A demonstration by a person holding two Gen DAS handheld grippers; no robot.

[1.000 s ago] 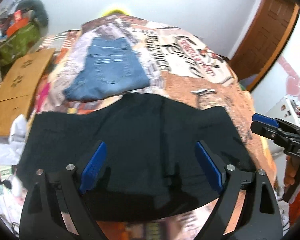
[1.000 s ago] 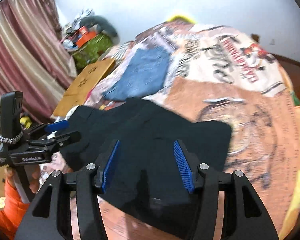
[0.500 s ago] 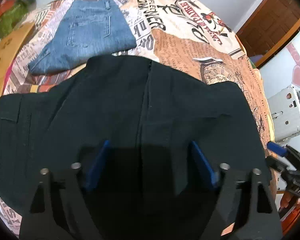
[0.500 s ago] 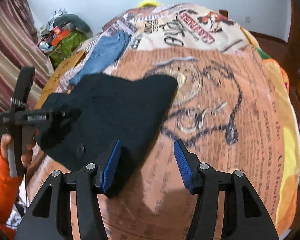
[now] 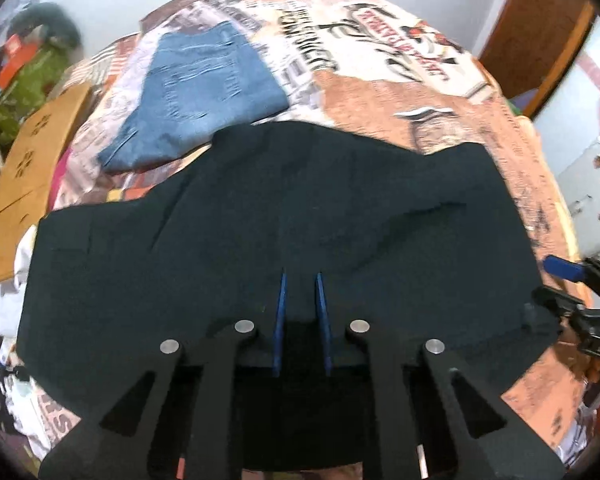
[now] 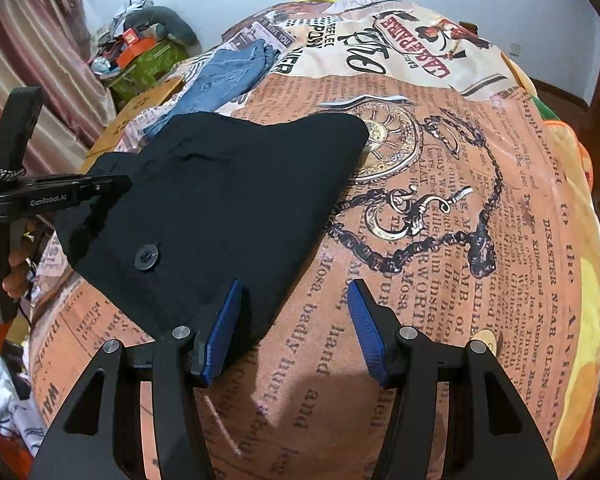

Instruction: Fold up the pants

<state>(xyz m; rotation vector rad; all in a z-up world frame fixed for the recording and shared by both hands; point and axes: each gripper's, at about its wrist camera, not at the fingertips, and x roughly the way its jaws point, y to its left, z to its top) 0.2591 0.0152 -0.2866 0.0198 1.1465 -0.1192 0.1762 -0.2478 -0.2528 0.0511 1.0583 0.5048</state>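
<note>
The black pants point(image 5: 284, 216) lie spread on the printed bedspread, and also show in the right wrist view point(image 6: 228, 196) with a black button point(image 6: 147, 256) near the waist. My left gripper point(image 5: 300, 280) is shut on a fold of the black cloth at the near edge. In the right wrist view it point(image 6: 116, 184) shows at the pants' left edge. My right gripper point(image 6: 294, 300) is open, its left pad point(image 6: 224, 320) at the pants' near right corner, its right pad over bare bedspread. In the left wrist view it point(image 5: 556, 280) sits at the pants' right edge.
Folded blue jeans point(image 5: 204, 84) lie beyond the black pants. A cardboard sheet point(image 5: 28, 168) and a clutter pile point(image 6: 140, 48) are at the left of the bed. The bedspread point(image 6: 480, 220) stretches to the right. A wooden door point(image 5: 540, 28) stands far right.
My left gripper has closed from wide open onto the black cloth. My right gripper has moved from over the pants to their right corner and stays open.
</note>
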